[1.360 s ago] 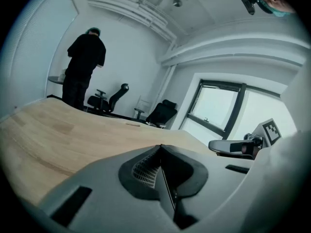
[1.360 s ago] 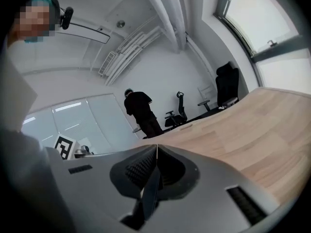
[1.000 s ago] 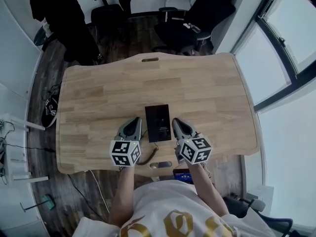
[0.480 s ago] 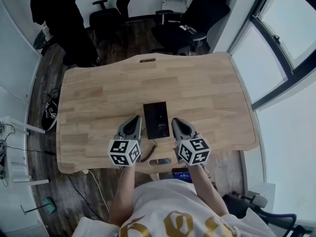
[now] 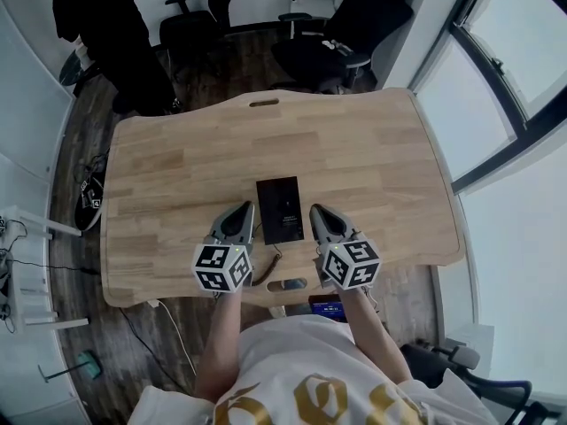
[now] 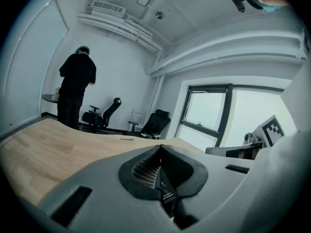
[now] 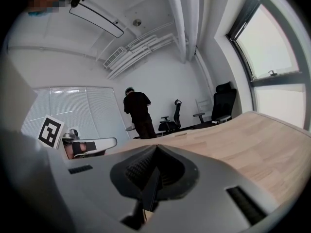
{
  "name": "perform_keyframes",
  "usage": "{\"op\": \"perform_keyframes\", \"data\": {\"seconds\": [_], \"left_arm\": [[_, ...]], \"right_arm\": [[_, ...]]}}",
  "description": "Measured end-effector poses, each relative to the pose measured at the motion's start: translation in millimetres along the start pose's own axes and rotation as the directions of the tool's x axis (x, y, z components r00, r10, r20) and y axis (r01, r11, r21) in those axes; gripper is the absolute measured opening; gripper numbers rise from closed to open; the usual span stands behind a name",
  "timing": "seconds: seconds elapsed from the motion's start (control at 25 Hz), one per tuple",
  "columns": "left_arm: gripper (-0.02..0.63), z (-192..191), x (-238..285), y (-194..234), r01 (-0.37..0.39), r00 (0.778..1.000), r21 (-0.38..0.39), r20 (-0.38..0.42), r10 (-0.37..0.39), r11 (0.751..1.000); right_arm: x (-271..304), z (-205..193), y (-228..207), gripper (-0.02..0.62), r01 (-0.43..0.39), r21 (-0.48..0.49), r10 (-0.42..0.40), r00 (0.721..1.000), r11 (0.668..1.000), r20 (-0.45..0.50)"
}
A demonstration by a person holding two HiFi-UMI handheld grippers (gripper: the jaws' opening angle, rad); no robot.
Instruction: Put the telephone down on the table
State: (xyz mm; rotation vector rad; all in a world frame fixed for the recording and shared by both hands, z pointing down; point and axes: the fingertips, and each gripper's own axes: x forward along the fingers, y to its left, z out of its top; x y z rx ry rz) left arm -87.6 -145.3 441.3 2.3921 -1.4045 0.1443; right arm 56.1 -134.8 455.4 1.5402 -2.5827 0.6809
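Phone: black flat rectangular telephone (image 5: 280, 209) lies flat on the light wooden table (image 5: 177, 166), long side running away from the person. It sits right between the two gripper tips, just ahead of both.
Contact: nothing on it. Neither gripper touches it, and a strip of bare wood shows on each side.
L grip: left gripper (image 5: 243, 211) hangs just left of the phone's near half with its nose toward the far edge. Jaws are pressed together w/ nothing between them; its own view shows only the closed pads and table beyond.
R grip: right gripper (image 5: 317, 212) is just right of the phone, mirror of the left. Its jaws have also met and it's empty.
Progress: looks done to me. Phone is down, resting on its own, released.
Left to do: prob. nothing on the phone itself; at most, draw both grippers back clear w/o nudging it.
Near edge: thin dark cord (image 5: 273, 264) curls between the gripper bodies, behind the phone, by the table's cut-out slot.
Beyond: person in black clothes (image 5: 97, 16) stands past the far-left corner, well apart. Black office chairs (image 5: 345, 34) stand further out, and a big window (image 5: 514, 78) is off to the right.
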Motion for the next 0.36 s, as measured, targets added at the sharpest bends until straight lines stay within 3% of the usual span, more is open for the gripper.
{"op": "perform_keyframes", "data": {"seconds": [0.36], "left_arm": [[0.009, -2.8, 9.8, 3.3, 0.021, 1.000, -0.020, -0.011, -0.022, 1.000]], "right_arm": [[9.1, -1.0, -1.7, 0.011, -0.017, 0.001, 0.017, 1.000, 1.000, -0.010]]}}
